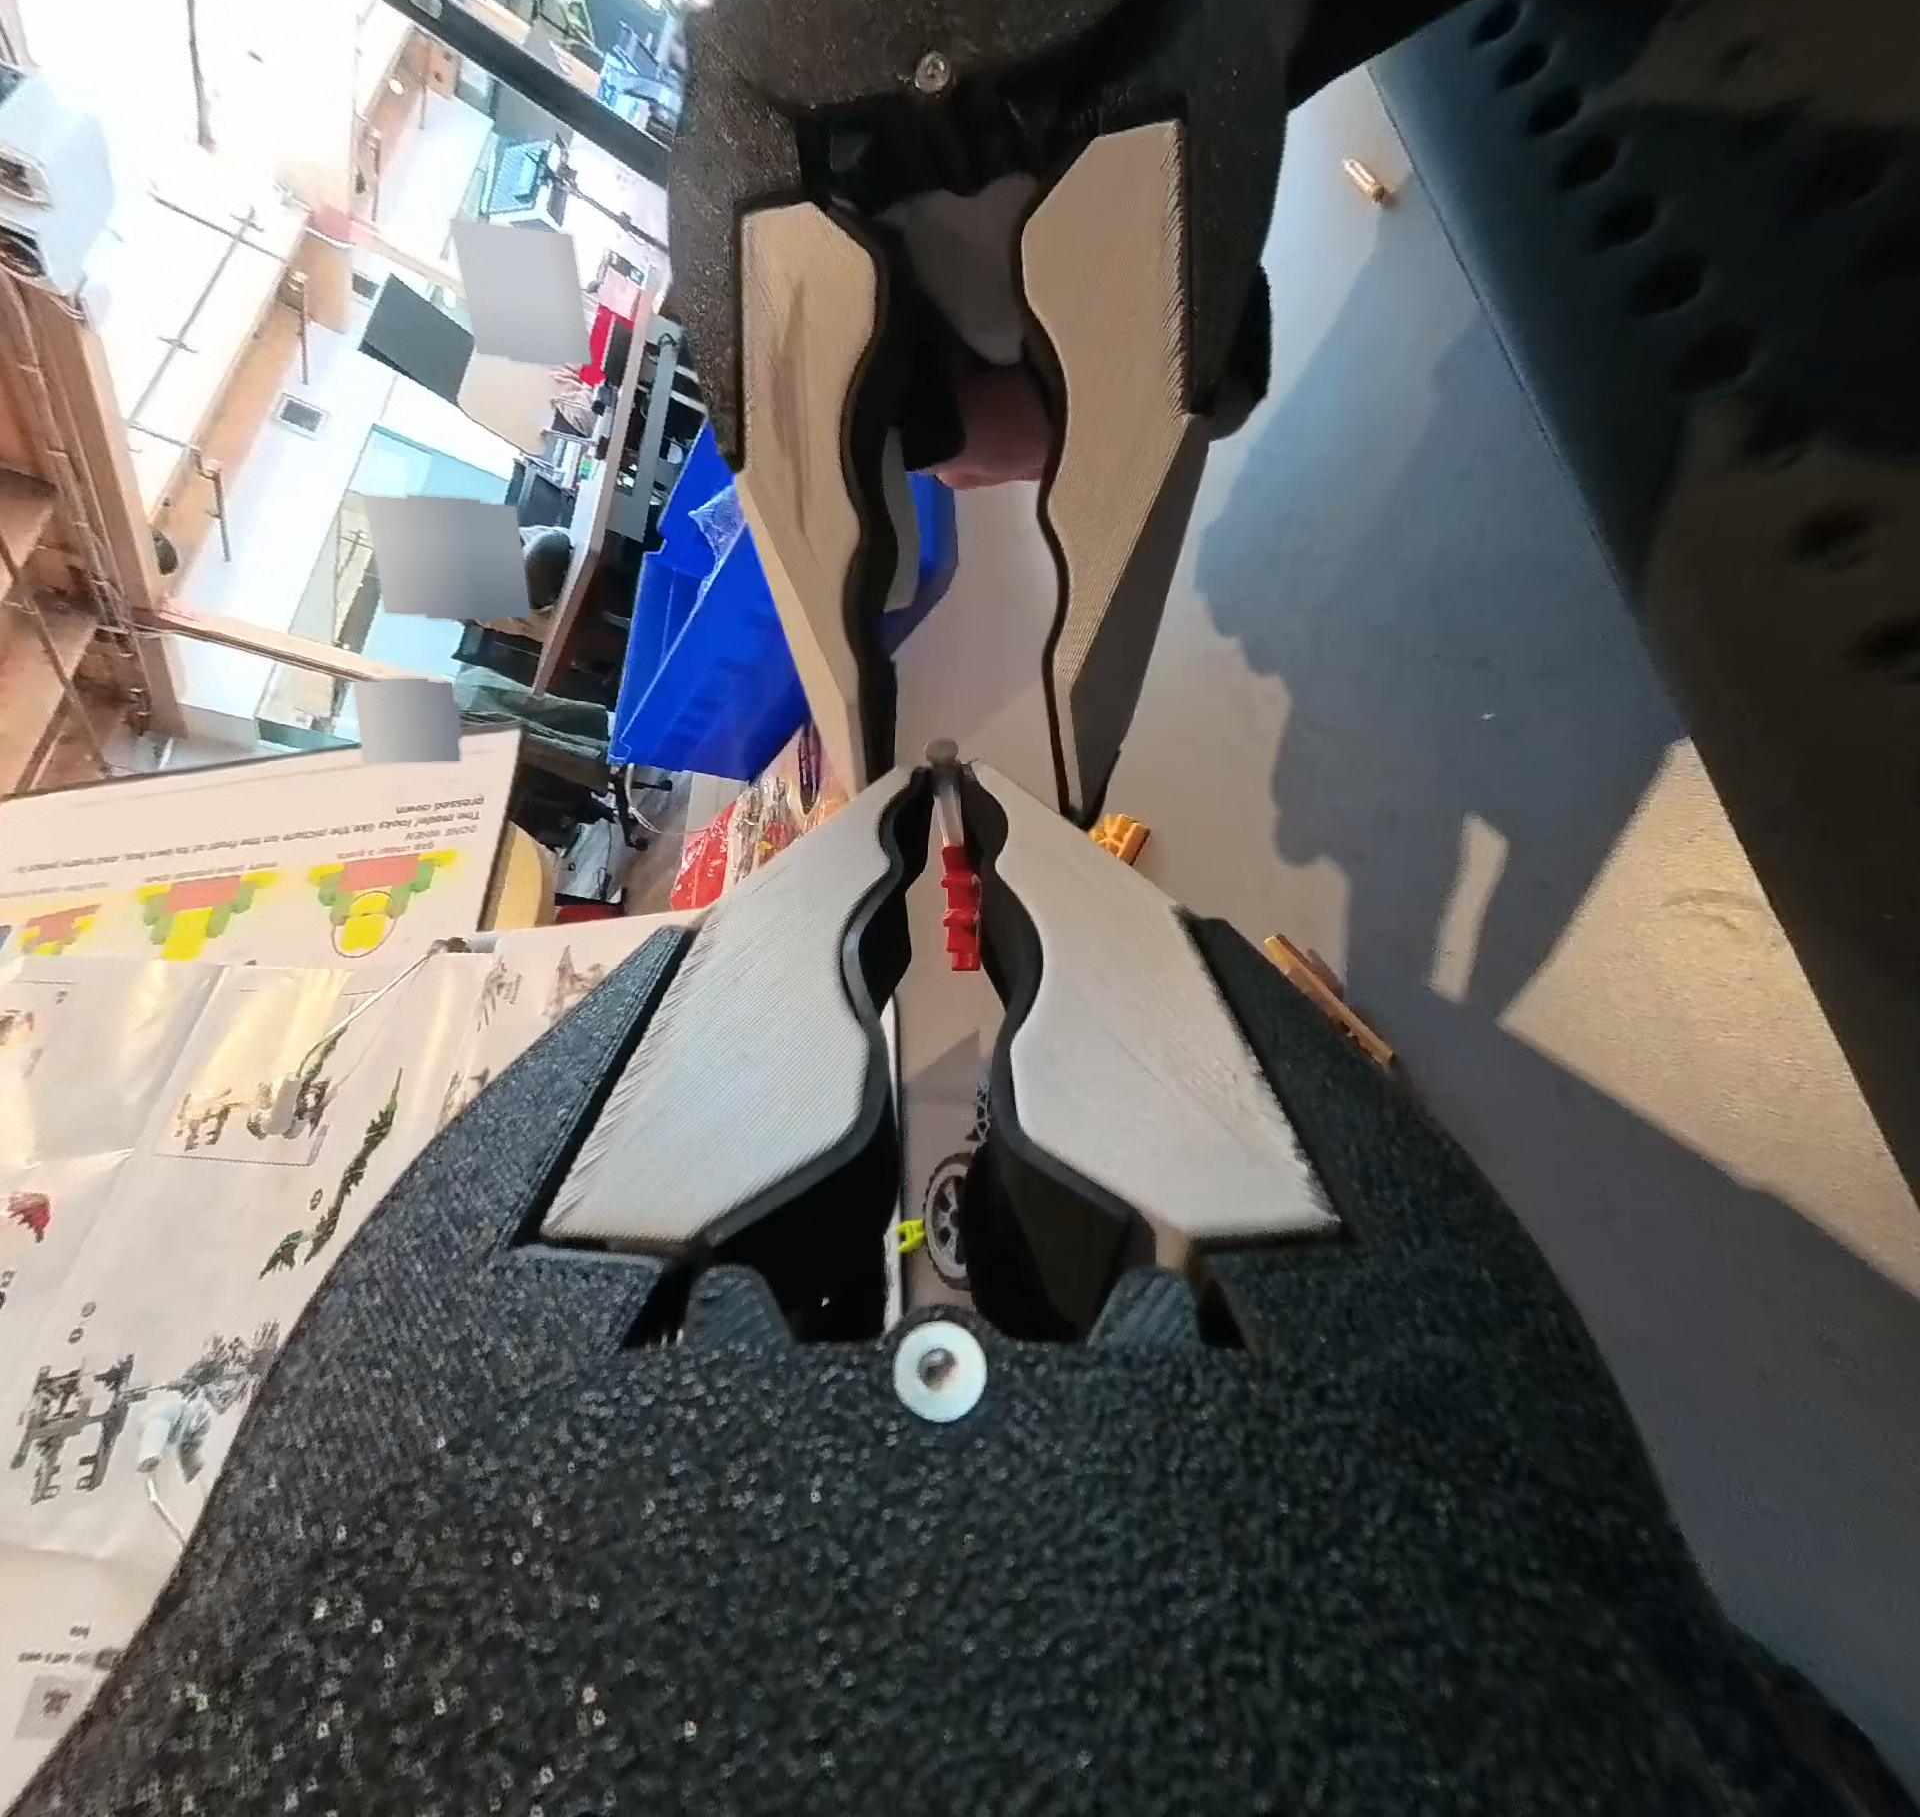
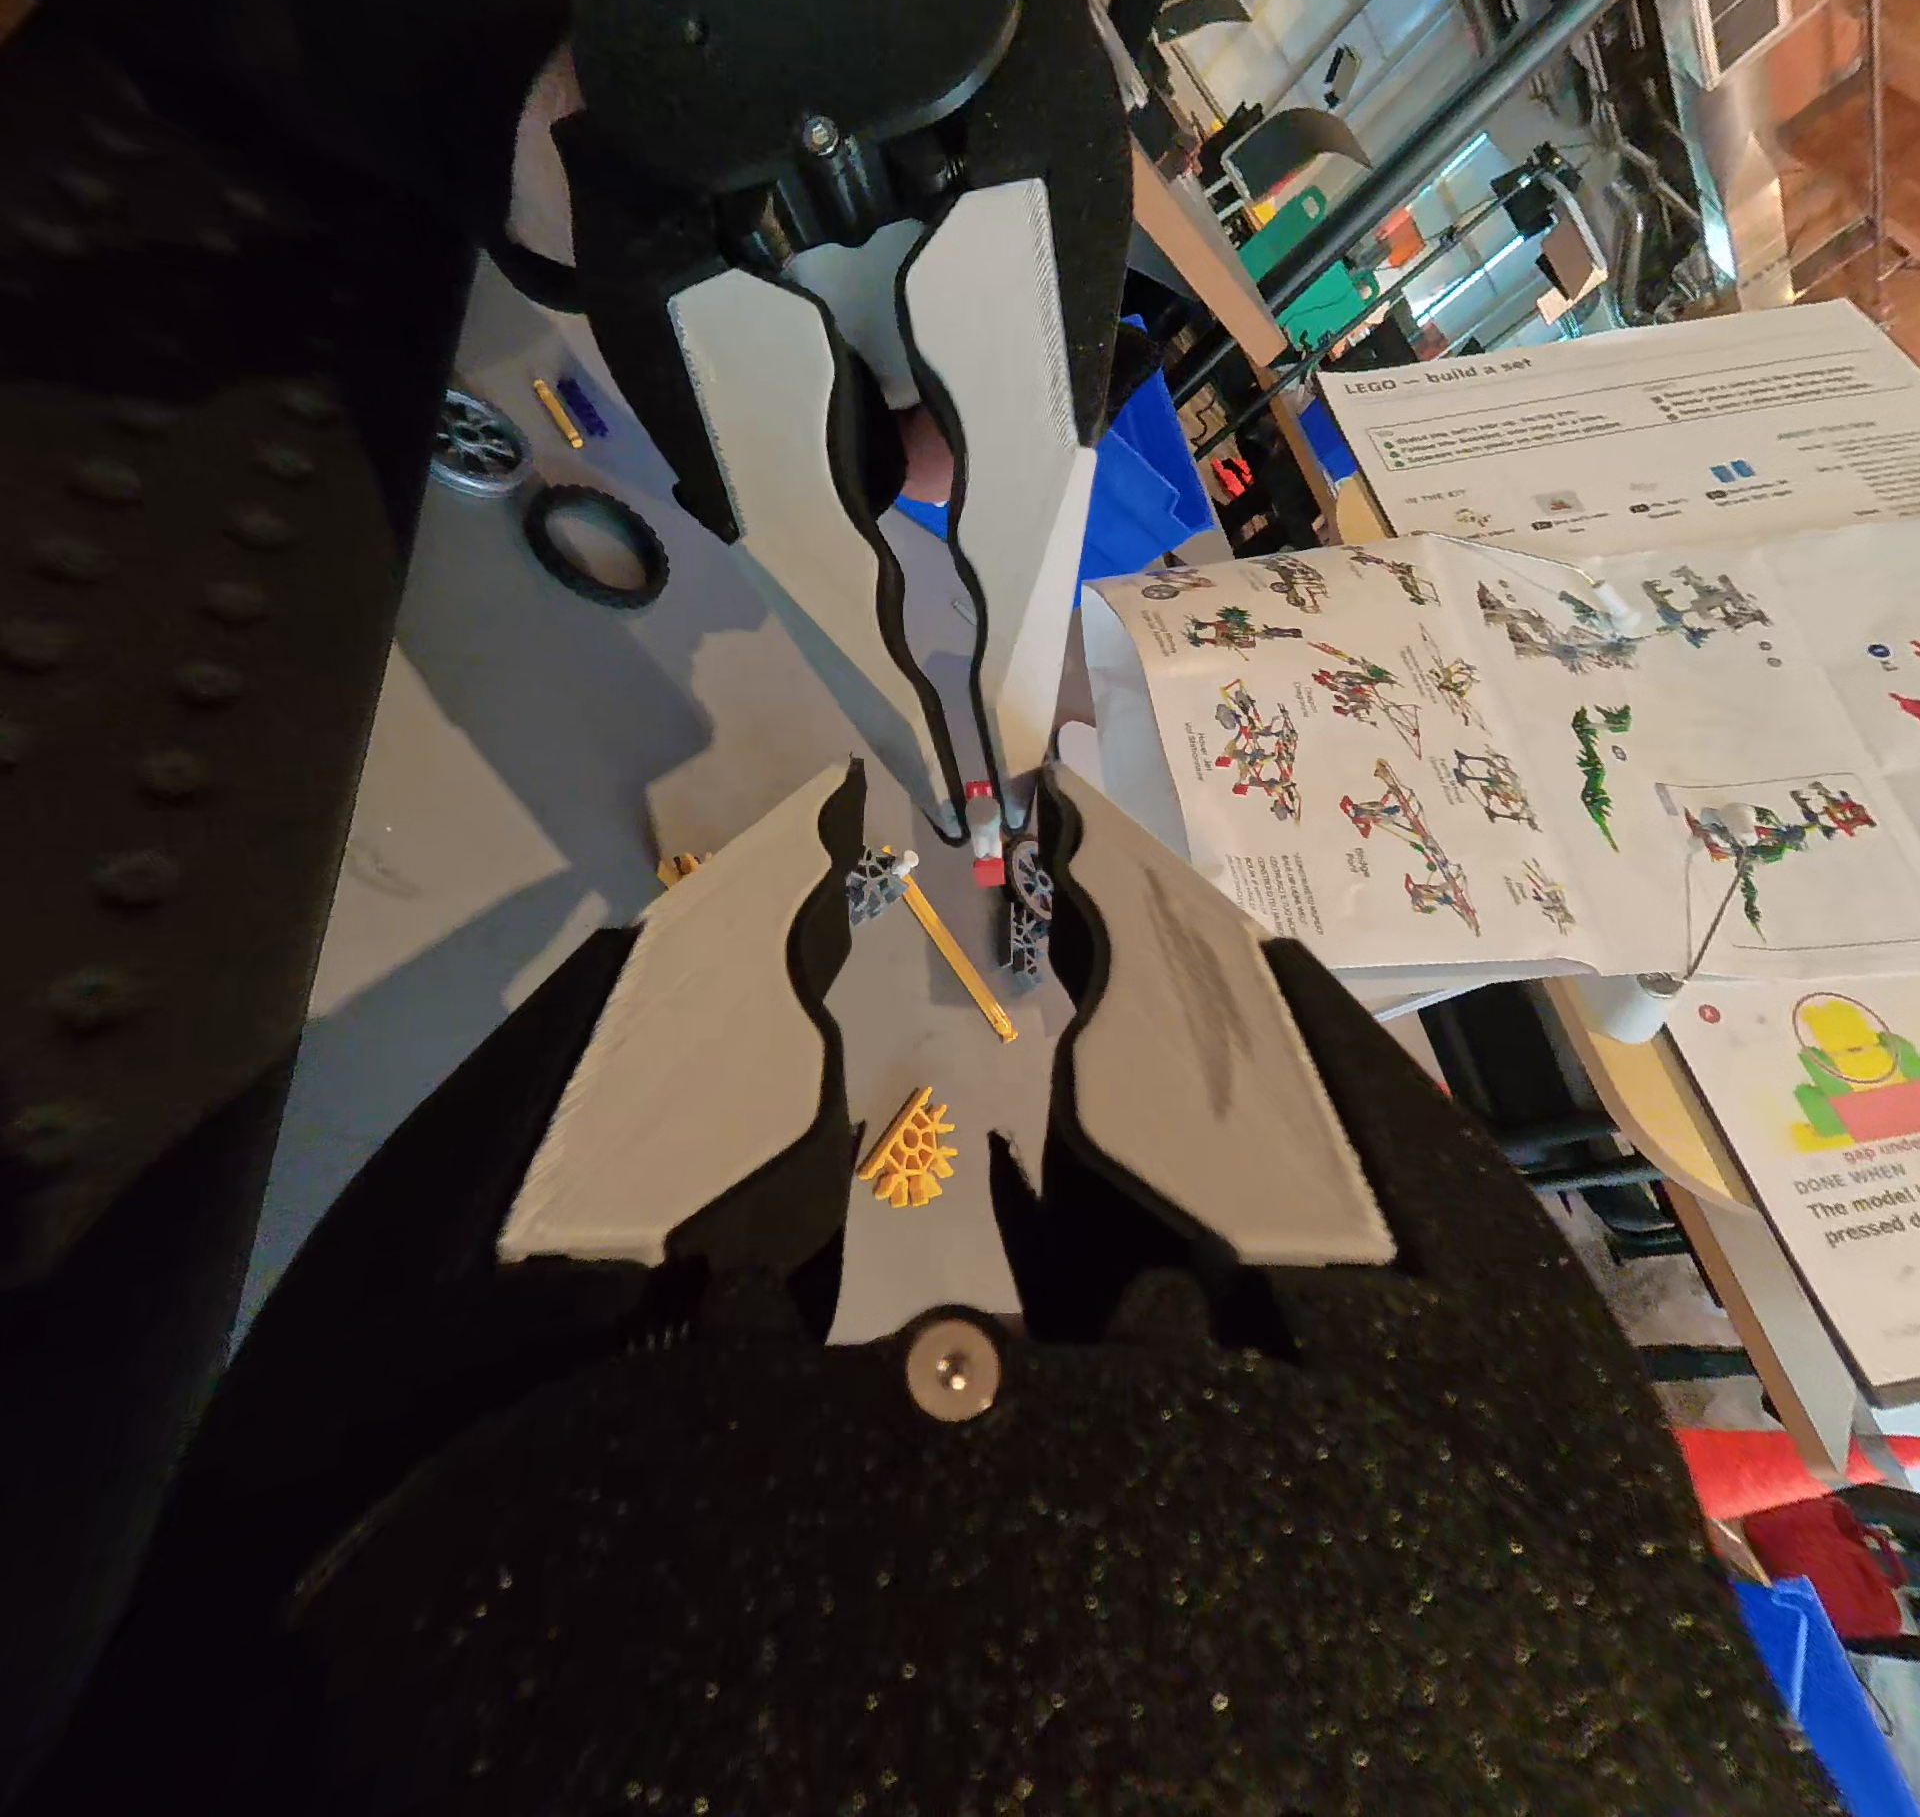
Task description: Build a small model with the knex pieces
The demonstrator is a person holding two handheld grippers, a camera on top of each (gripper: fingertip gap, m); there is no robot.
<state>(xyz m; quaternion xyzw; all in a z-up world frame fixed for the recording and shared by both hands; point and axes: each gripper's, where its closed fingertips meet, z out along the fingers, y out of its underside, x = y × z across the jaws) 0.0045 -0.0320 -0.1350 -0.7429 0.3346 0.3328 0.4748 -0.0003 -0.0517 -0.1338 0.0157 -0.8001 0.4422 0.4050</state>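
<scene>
My left gripper (image 1: 940, 780) is shut on a short white rod (image 1: 948, 817) with a red connector (image 1: 961, 900) on it. In the right wrist view the left gripper (image 2: 971, 827) reaches down from above with the red-ended rod (image 2: 979, 837) at its tips. My right gripper (image 2: 951, 780) is open and empty, its tips on either side of the left gripper's tips. A small spoked wheel (image 2: 1029, 879) lies by its right fingertip. Below it on the grey table (image 2: 520, 832) lie a grey connector (image 2: 878, 874), a yellow rod (image 2: 961, 967) and a yellow fan connector (image 2: 909, 1149).
A black tyre (image 2: 594, 546), a silver wheel hub (image 2: 480, 442) and a purple piece (image 2: 587, 408) lie at the far left. Printed instruction sheets (image 2: 1455, 728) cover the right side. A blue bin (image 2: 1132, 500) stands behind. A dark studded surface (image 2: 156, 728) fills the left. My left and right fingertips are right by each other.
</scene>
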